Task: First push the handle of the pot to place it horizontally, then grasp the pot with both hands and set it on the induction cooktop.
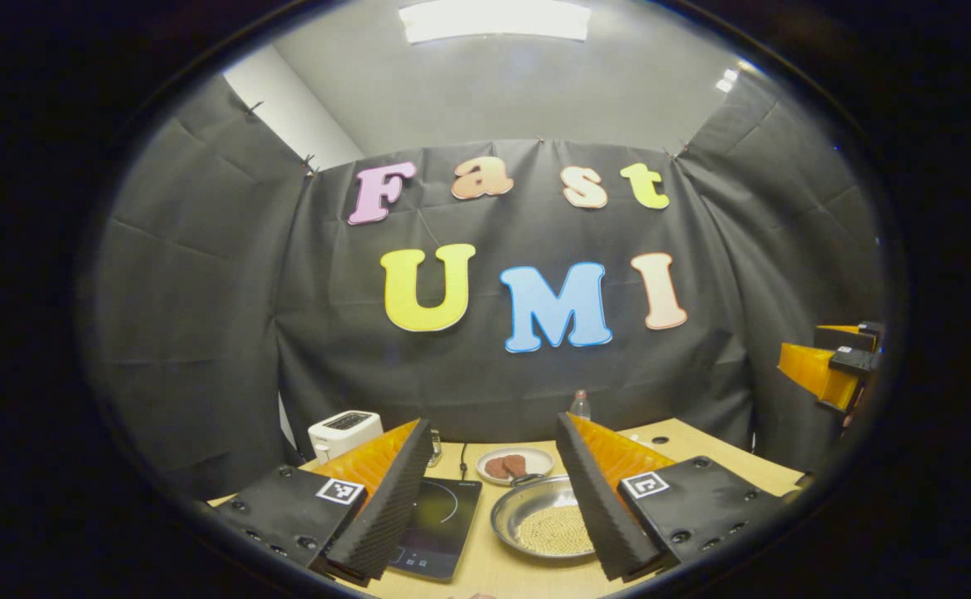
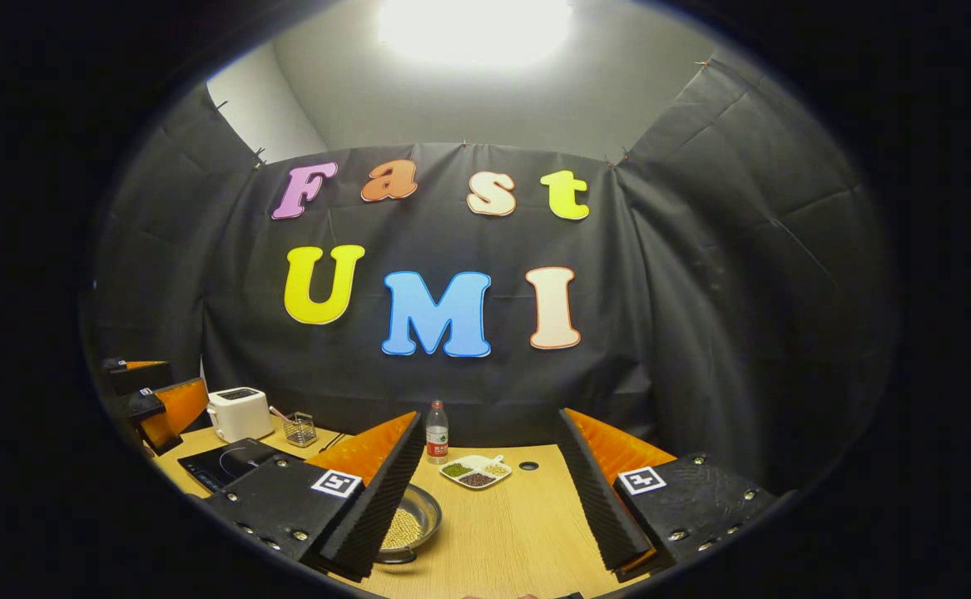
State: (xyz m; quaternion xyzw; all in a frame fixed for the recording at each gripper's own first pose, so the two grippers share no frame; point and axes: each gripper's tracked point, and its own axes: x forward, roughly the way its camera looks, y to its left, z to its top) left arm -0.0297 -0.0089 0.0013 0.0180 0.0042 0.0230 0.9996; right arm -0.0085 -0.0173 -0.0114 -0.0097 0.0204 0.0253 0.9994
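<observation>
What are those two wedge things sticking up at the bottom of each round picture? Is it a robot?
No robot: a person holds a hand-held gripper in each hand, and a camera rides on each. The wedges are that gripper's own fingers. The left gripper and right gripper are both open and hold nothing. On the wooden table sit a metal pot with small pale beans in it, a dark induction cooktop, a plate of food, a white toaster, a bottle and a divided dish.

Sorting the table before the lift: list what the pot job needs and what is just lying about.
Needed: pot holding pale grains, induction cooktop, left claw, right claw.

Lying about: toaster, plate, water bottle, divided dish, wire basket.
</observation>
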